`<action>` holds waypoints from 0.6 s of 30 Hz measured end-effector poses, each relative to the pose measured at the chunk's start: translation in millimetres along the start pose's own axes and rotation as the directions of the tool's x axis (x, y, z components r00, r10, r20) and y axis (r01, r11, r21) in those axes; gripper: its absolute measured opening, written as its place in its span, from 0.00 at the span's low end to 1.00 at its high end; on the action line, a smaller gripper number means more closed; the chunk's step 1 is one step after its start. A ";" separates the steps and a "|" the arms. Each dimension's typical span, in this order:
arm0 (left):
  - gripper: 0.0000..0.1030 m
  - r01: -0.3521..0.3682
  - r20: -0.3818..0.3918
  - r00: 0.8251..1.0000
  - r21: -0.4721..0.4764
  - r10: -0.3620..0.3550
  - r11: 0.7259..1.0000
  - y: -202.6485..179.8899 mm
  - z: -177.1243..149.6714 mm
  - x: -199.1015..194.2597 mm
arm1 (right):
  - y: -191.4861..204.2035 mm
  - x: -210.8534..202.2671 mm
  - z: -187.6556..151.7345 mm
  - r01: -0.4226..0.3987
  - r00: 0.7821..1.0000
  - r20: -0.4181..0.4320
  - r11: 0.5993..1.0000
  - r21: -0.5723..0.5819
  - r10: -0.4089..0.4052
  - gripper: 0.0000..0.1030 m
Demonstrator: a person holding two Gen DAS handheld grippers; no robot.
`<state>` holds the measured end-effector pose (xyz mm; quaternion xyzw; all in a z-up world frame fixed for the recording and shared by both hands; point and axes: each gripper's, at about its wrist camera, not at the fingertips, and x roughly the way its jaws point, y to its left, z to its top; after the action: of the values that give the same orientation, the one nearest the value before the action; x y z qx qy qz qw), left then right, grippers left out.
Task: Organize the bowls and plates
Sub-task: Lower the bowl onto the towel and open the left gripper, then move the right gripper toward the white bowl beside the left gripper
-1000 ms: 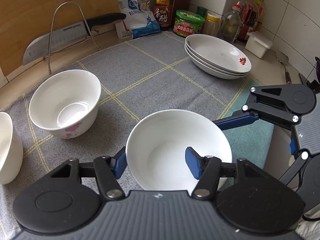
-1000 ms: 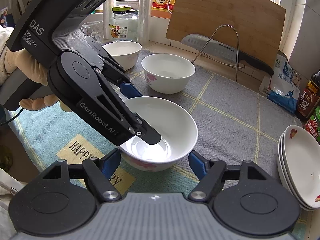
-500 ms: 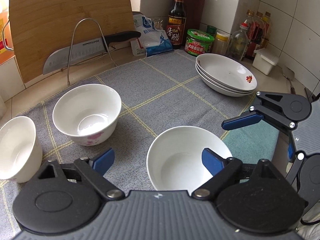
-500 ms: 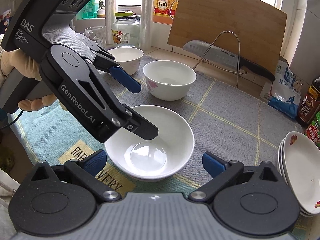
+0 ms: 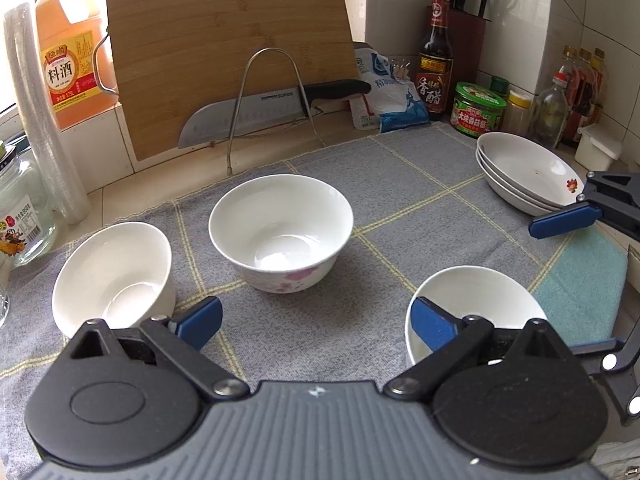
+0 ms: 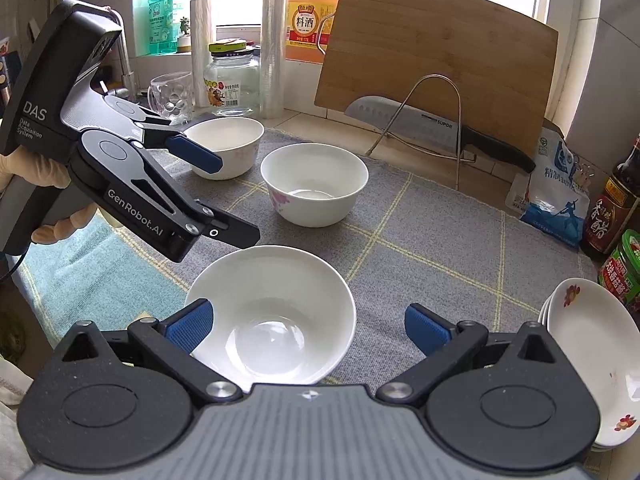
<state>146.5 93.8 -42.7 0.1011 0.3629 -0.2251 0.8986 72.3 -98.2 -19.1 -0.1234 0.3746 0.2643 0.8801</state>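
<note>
Since both claws have just been opening, the left claw (image 5: pixel 316 322) and right claw (image 6: pixel 308 330) gape empty — the near bowl (image 6: pixel 272 316) sits released on the grey mat (image 6: pixel 420 240), just in front of the floral bowl (image 6: pixel 314 182).

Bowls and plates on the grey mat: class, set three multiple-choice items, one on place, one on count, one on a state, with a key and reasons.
1. Where is the plate stack?
A. Between the bowls
B. At the mat's right edge, near the jars
C. On the cutting board

2. How many bowls stand on the mat?
A. Two
B. Three
C. Five

3. What state is the right hand-held gripper in?
A. Open, holding nothing
B. Shut on a plate
C. Shut on a knife

Key:
1 B, the stack sits beside the green-lidded jar.
2 B, far bowl, middle bowl and near bowl.
3 A, its blue pads stand wide, pressing on nothing.
</note>
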 end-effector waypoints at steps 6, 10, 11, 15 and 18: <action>0.97 -0.093 0.051 0.994 0.005 0.093 0.996 3.8 0.4 8.3 | -13.0 7.7 16.0 0.003 1.000 0.005 1.000 0.008 -0.003 1.00; 0.97 -0.110 0.063 0.992 -0.001 0.110 0.994 3.9 2.4 16.6 | -19.8 15.1 27.7 -0.019 1.000 0.000 1.000 0.010 0.019 1.00; 0.97 -0.107 0.068 0.992 -0.004 0.108 0.994 3.9 2.9 18.0 | -21.6 17.6 31.2 -0.026 1.000 -0.002 1.000 0.011 0.026 1.00; 0.97 -0.129 0.083 0.988 -0.003 0.129 0.992 2.0 5.7 25.2 | -28.0 28.3 44.7 -0.039 0.999 -0.008 0.999 0.011 0.039 1.00; 0.97 -0.139 0.095 0.986 -0.013 0.140 0.990 1.9 8.3 29.5 | -30.1 37.9 54.5 -0.048 0.999 -0.012 0.999 -0.001 0.048 1.00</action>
<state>171.2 82.9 -57.3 0.1127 0.3122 -0.1652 0.9287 143.5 -86.4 -8.5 -0.1164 0.3824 0.2846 0.8713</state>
